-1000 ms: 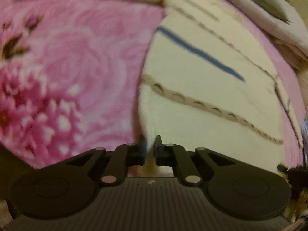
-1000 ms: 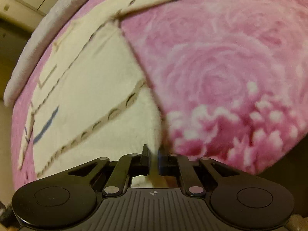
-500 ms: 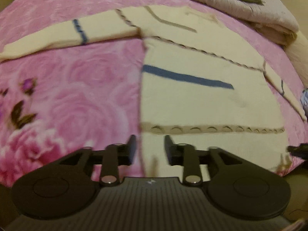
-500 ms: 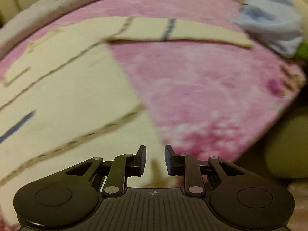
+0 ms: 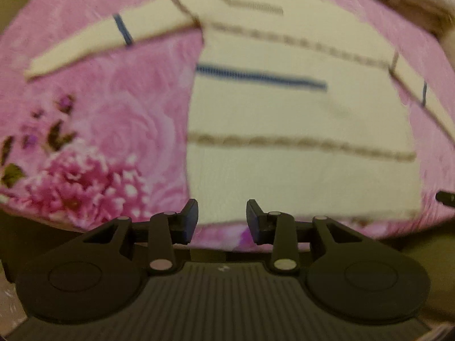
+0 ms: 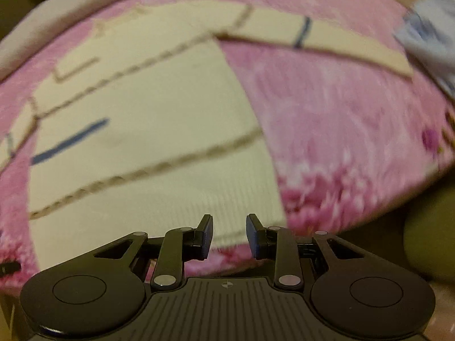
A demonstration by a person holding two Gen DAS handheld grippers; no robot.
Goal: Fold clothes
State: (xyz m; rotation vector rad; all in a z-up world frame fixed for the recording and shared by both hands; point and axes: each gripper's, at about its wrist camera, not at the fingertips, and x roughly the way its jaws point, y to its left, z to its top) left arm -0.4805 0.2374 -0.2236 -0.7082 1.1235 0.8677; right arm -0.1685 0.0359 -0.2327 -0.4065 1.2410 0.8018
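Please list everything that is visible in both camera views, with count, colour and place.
sweater: one, cream with blue and tan stripes, spread flat on the blanket, both sleeves out to the sides
blanket: one, pink with a rose print, under the sweater
bedding: one roll, pale beige, along the far edge of the blanket
blue garment: one, light blue, far right corner, blurred
left gripper: one, black, open, at the sweater's near hem, holding nothing
right gripper: one, black, open, at the near hem, holding nothing

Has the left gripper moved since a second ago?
Yes. The left gripper has opened and pulled back toward the bed edge: the cream sweater hem it pinched now lies free ahead of it.
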